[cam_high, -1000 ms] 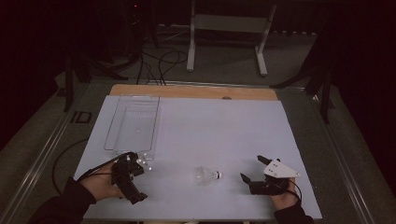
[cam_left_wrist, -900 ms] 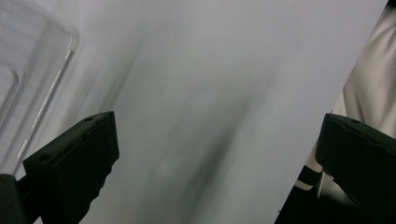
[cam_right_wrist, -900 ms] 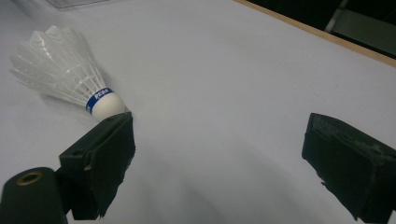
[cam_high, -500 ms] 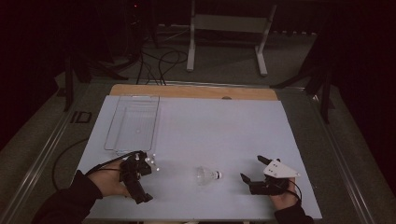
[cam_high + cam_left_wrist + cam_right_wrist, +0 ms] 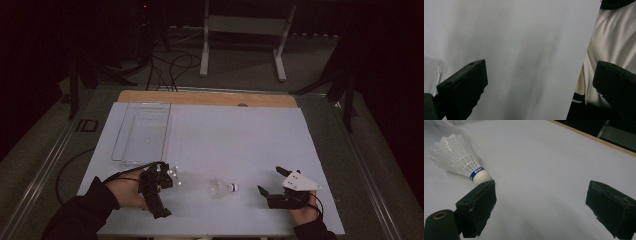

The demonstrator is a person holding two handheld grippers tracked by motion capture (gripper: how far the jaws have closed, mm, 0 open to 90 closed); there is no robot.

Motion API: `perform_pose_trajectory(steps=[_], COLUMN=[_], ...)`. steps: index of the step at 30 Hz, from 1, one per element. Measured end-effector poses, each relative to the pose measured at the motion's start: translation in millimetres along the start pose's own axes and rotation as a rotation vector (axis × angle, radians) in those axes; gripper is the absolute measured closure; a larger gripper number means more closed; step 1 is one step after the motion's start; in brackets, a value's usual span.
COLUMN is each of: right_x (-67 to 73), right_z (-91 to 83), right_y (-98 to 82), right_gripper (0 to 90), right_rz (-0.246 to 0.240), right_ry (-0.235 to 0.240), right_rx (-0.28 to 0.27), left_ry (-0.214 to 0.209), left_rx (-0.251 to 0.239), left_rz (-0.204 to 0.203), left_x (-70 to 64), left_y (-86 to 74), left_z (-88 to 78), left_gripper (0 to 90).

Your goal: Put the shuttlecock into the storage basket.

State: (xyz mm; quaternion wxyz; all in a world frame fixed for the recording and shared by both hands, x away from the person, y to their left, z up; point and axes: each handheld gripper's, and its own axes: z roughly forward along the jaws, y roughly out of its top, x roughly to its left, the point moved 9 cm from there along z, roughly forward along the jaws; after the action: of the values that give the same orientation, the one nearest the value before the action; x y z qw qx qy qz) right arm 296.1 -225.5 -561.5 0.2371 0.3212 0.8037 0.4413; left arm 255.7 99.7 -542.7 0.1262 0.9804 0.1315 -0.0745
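Shuttlecock [image 5: 220,188] lies on desk [image 5: 240,135] between grippers, untouched. Left gripper [image 5: 167,177] has swung right toward it since a second ago, jaws apart; right gripper [image 5: 270,182] jaws apart, unmoved. Grasp pending.

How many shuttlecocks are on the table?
1. The shuttlecock lies on its side on the white table, between the left gripper and the right gripper.
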Motion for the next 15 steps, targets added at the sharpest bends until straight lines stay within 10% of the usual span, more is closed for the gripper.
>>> perform_pose_trajectory(steps=[15], right_x=[0.3], right_z=[-0.5], right_y=[0.7], right_gripper=[9.3], right_rz=[-0.004], right_ry=[0.0], right_rx=[-0.003], left_ry=[-0.038], left_rx=[-0.005], left_rz=[0.059], left_x=[3.5], left_y=[29.7], left_z=[8.3], left_gripper=[0.3])
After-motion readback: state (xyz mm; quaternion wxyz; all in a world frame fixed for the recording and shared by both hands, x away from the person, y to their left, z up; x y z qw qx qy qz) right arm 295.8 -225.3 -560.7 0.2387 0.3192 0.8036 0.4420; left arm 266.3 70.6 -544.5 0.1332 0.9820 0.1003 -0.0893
